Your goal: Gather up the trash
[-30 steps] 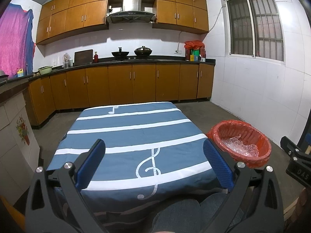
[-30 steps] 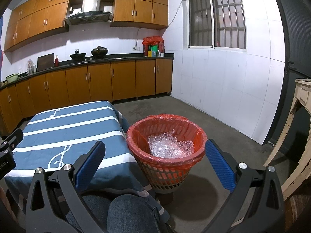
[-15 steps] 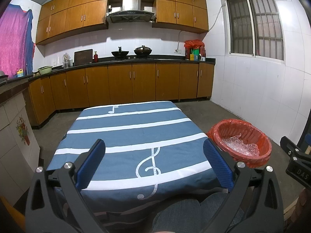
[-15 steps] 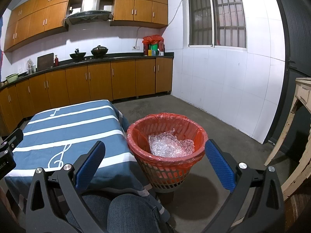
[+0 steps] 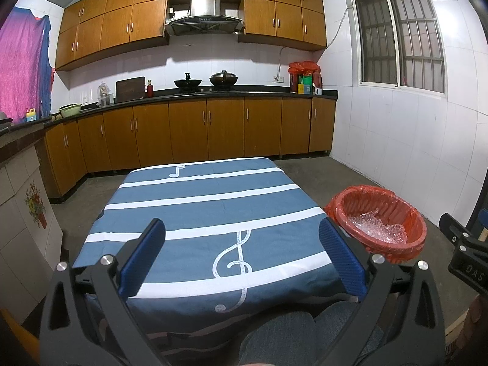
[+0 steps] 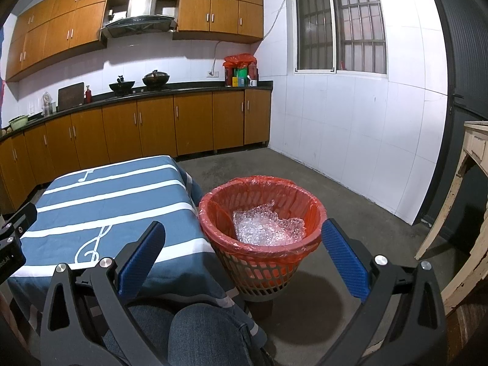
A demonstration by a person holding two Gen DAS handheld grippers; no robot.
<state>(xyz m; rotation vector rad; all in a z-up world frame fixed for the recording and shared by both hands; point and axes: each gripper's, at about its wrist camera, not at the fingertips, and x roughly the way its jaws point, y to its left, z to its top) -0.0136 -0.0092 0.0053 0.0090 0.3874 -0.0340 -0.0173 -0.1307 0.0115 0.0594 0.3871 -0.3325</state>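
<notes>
**Trash in the bin, both grippers empty**

Left gripper held low over the near edge of the table, fingers spread wide, nothing between them. Right gripper likewise spread and empty, pointed at the bin from the near side. Both apparently pulled back toward the seated person's knees, a resting pose rather than a reach.

Bin standing on the floor just beside the table's right edge, probably put there so anything lifted off the cloth needs only a short swing sideways. Red bag folded over the rim, likely to keep the liner from slipping down inside. Crumpled clear plastic wrap lying inside the bin, below the rim, loose and untouched by either gripper.

Striped tablecloth bare of any litter in both views. No other trash visible on the floor nearby. By that reckoning, collecting done or nearly so, with nothing left to pick up within sight.
</notes>
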